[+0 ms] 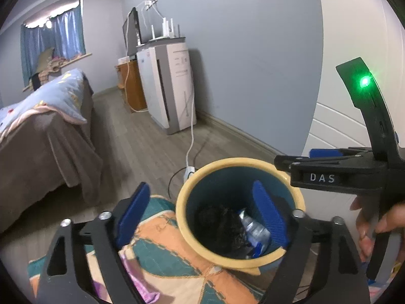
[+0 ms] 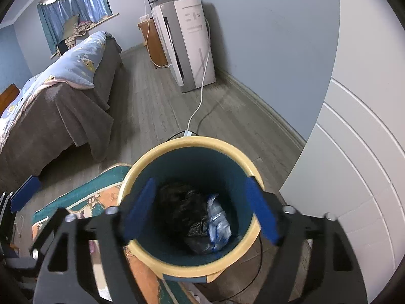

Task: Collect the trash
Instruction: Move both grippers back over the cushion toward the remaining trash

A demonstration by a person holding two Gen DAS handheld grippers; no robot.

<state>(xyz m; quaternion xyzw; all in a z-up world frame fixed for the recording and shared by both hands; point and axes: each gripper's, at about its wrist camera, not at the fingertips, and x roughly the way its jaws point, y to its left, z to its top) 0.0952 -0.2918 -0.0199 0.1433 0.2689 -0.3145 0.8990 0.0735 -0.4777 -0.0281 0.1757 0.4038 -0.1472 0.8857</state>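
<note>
A teal trash bin with a yellow rim (image 1: 215, 167) (image 2: 157, 152) stands on the floor at the edge of a patterned rug (image 1: 162, 248). Inside lie a black crumpled bag (image 1: 220, 225) (image 2: 182, 205) and a crushed clear plastic wrapper (image 1: 253, 228) (image 2: 217, 220). My left gripper (image 1: 202, 215) is open and empty, its right finger over the bin mouth. My right gripper (image 2: 200, 210) is open and empty, directly above the bin opening. The right gripper also shows in the left wrist view (image 1: 301, 159), held by a hand at the right.
A bed with a grey cover and blue quilt (image 1: 43, 116) (image 2: 58, 88) stands left. A white air purifier (image 1: 172, 83) (image 2: 187, 40) stands against the wall, with cables and a power strip (image 1: 189, 169) on the wood floor. A white door (image 2: 354, 164) is at the right.
</note>
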